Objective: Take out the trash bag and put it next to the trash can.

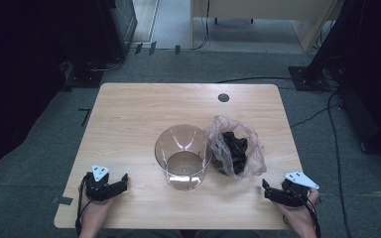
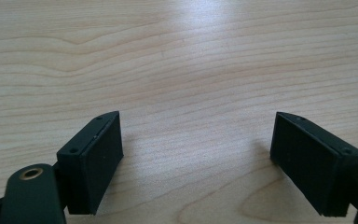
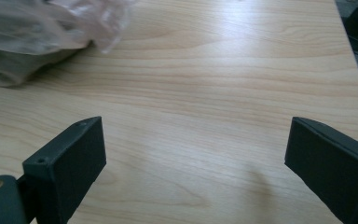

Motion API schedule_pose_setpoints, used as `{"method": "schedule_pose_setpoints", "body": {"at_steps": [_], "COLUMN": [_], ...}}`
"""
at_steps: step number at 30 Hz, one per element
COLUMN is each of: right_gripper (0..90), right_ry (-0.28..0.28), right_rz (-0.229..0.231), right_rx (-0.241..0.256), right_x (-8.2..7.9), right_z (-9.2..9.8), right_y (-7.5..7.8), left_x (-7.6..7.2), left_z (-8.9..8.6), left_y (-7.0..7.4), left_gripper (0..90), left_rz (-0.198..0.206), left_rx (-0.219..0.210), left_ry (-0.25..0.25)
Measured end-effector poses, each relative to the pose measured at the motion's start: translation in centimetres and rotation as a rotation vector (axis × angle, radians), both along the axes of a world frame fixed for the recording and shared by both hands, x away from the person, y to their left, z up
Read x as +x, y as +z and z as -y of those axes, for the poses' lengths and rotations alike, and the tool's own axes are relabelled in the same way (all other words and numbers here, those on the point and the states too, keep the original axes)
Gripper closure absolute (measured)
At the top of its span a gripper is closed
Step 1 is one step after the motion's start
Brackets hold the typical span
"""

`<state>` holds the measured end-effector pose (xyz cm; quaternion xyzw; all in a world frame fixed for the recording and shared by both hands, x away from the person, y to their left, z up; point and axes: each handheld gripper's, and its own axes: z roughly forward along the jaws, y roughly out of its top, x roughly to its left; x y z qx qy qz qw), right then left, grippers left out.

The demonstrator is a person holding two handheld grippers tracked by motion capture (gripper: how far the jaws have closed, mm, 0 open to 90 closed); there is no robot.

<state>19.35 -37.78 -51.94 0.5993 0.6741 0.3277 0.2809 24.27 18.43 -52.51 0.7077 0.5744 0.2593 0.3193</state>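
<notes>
A clear glass-like bin [image 1: 183, 156] lies tipped toward me at the middle of the wooden table [image 1: 129, 114]. Right beside it sits a crumpled clear plastic bag [image 1: 235, 146] with something black inside; the bag [image 3: 42, 32] also fills the upper left of the right gripper view. My left gripper [image 1: 121, 181] rests near the front left edge, open, with bare wood between its jaws [image 2: 196, 154]. At the front right, my right gripper [image 1: 265, 188] is open too, nothing between its jaws [image 3: 196, 158], and the bag lies a short way ahead of it.
A round cable hole [image 1: 223, 97] sits near the table's far edge. Grey carpet surrounds the table, with cables [image 1: 327, 114] on the floor at right, dark equipment at both sides and a light wooden desk [image 1: 258, 15] behind.
</notes>
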Motion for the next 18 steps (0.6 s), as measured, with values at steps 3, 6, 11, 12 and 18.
{"method": "schedule_pose_setpoints", "body": {"at_steps": [3,6,11,12,18], "right_gripper": [5.5,5.5,5.5,5.5,5.7], "right_ry": [-0.02,-0.044,-0.075,-0.074,-0.071], "right_rz": [-0.007,-0.019,-0.051,-0.059,-0.076], "right_rx": [0.01,0.002,0.054,0.063,0.018], "right_x": [0.1,0.1,0.3,0.3,0.4], "right_z": [0.5,1.1,2.0,2.1,1.6], "right_y": [-0.1,-0.3,-0.5,-0.6,-0.9], "left_x": [0.0,0.0,0.0,0.0,0.0], "left_z": [0.0,0.0,0.0,0.0,0.0], "left_y": [0.0,0.0,0.0,0.0,0.0], "left_gripper": [16.1,16.1,16.1,16.1,16.1], "left_rz": [0.0,0.0,0.0,0.0,0.0], "left_rx": [0.0,0.0,0.0,0.0,0.001], "left_ry": [0.0,0.0,0.0,0.0,-0.005]}}
